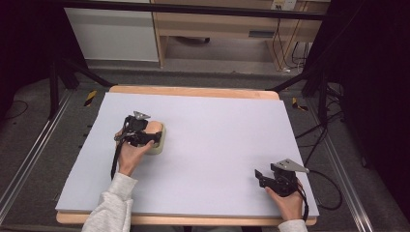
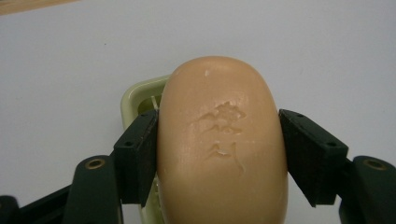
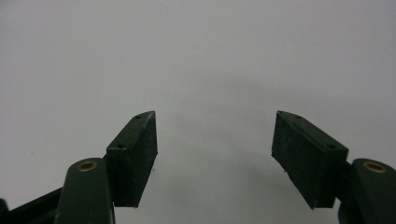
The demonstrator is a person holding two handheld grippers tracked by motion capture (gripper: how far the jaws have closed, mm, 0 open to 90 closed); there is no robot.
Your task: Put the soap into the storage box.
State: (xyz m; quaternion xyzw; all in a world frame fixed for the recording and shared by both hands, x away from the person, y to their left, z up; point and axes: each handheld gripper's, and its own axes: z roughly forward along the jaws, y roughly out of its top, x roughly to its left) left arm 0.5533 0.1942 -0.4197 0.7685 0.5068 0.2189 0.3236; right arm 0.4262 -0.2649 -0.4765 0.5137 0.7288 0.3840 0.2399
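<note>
A tan oval bar of soap (image 2: 219,144) with stamped marks on its top sits between the two black jaws of my left gripper (image 2: 217,140), which is shut on its sides. Under and behind the soap lies a pale green soap dish (image 2: 137,93). In the high view the left gripper (image 1: 157,135) is at the table's left middle, over the soap (image 1: 153,127) and the dish (image 1: 158,146). My right gripper (image 1: 258,176) rests near the front right of the table, open, with nothing between its pads (image 3: 133,154).
A pale lilac mat (image 1: 217,145) covers the wooden table. Black cables trail from each gripper, one looping off the right edge (image 1: 329,193). Dark stands and a wooden cabinet (image 1: 217,29) are beyond the far edge.
</note>
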